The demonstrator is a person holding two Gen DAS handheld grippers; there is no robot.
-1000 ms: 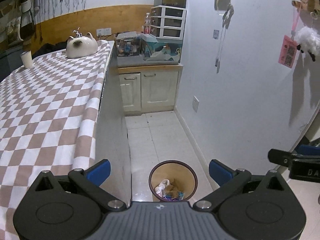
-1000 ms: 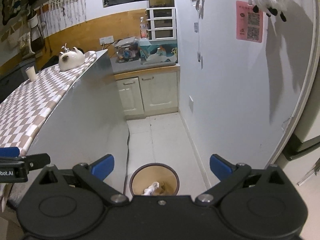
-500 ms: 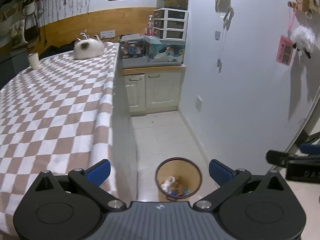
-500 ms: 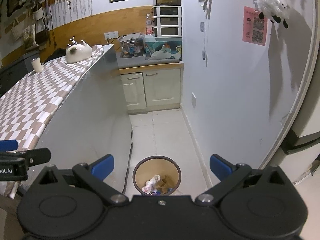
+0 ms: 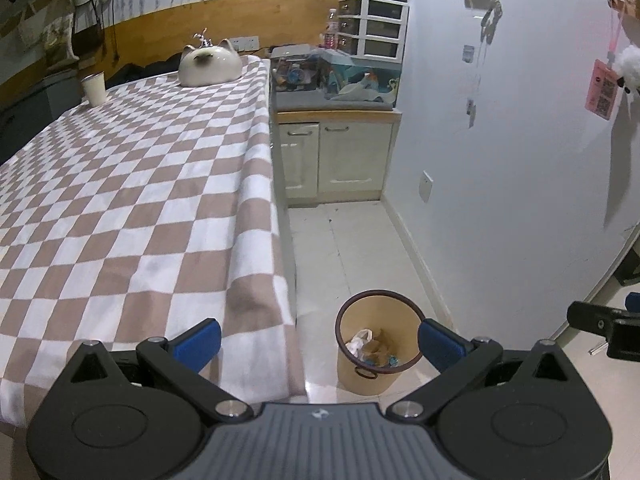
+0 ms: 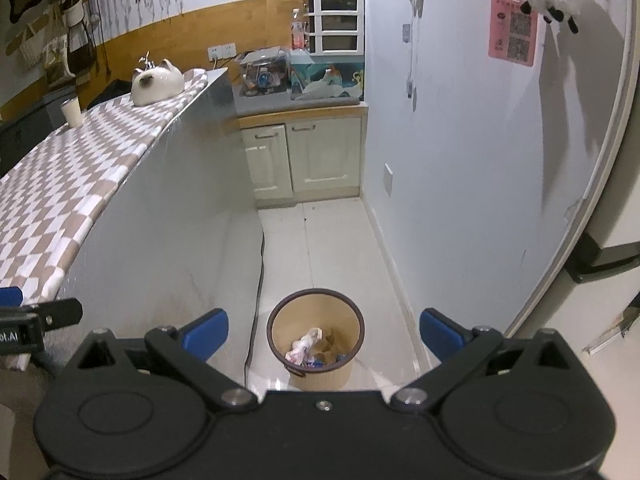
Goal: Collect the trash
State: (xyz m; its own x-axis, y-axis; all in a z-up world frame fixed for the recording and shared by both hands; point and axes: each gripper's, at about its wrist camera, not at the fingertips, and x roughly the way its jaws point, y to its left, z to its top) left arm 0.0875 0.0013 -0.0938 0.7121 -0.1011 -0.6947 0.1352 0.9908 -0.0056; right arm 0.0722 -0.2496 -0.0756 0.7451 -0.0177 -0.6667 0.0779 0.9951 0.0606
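The checkered tablecloth (image 5: 132, 208) takes up the left half of the left wrist view, and no loose litter is seen anywhere on it. Only a cat-shaped ceramic piece (image 5: 210, 62) and a pale cup (image 5: 94, 89) are found at its far end, and neither is taken for trash. The tiled floor (image 6: 320, 248) between the table's side and the wall is likewise shown bare, apart from a dark cable along the table base.

The waste bin (image 6: 317, 334), a tan tub with a dark rim, is placed on that floor near the wall, just past the table's near corner. Inside it, crumpled paper (image 6: 304, 346) is seen together with brownish and blue scraps, though the smaller pieces are too small to be identified with certainty.

The left gripper (image 5: 318, 340) is held with its blue pads spread wide and nothing between them, over the table's near corner, with the bin to its right. The right gripper (image 6: 322, 330) is spread just as wide and is also empty, with the bin framed between its fingers from well above.

The collecting is judged to be largely or wholly done, since trash is already in the bin, both grippers are free, and nothing further to be picked up is shown. If anything is left, it lies outside these views.
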